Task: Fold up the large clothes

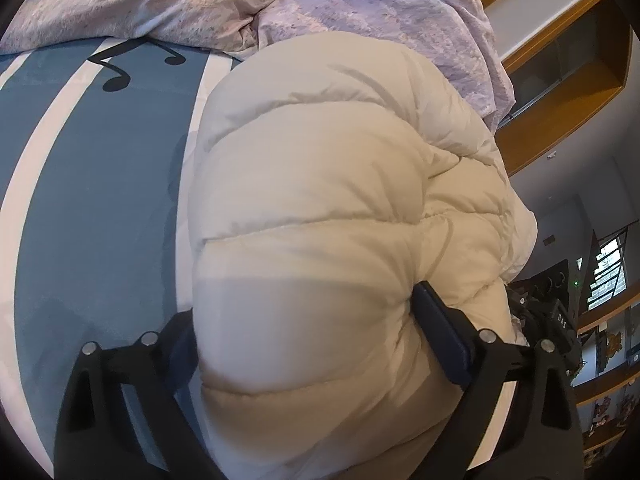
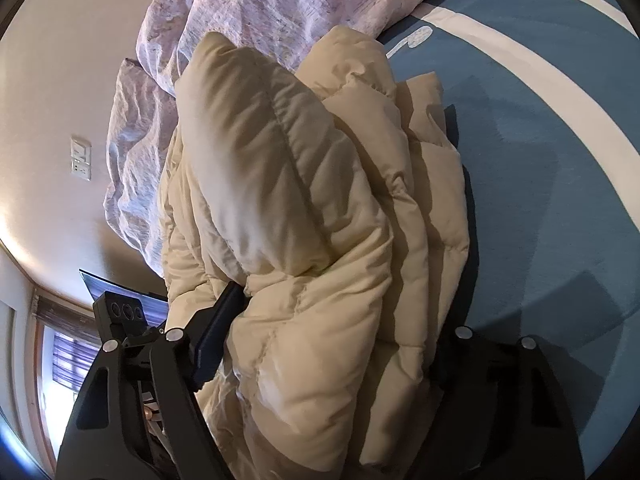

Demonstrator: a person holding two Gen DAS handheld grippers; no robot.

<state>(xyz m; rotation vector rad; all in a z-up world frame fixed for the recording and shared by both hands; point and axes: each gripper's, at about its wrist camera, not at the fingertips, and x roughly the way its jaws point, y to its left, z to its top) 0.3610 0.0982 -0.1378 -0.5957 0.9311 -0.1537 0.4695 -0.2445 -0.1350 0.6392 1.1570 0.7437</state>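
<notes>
Lying bunched on the bed [image 1: 80, 208], the cream puffer coat [image 1: 320, 220] is seen in both wrist views, folded into thick quilted layers on a blue sheet [image 2: 540, 168] with white stripes and black music notes [image 1: 116, 76]. In the left wrist view, the coat fills the frame from the centre down to 6 o'clock, and the left tool [image 1: 308, 340] is set around its near bulge: one dark finger [image 1: 440, 336] is pressed into the fabric at 4 o'clock, where the padding is dented, while the other finger at 7 o'clock is laid against the coat's side. The left tool is thus clenched wide on the coat. A crumpled lilac duvet [image 1: 360, 8] is heaped at 12 o'clock, just behind the coat and touching it. Wooden shelves [image 1: 560, 92] are seen at 2 o'clock, beyond the bed. In the right wrist view, the coat runs from 11 o'clock down to 6 o'clock, with its stacked folds edge-on. The right tool [image 2: 336, 344] is closed on the bundle as well: its finger at 8 o'clock is tucked under a fold, and the opposite finger at 4 o'clock is mostly hidden behind the coat's lower edge. A wall socket [image 2: 81, 159] is seen at 9 o'clock, well apart from the bed.
</notes>
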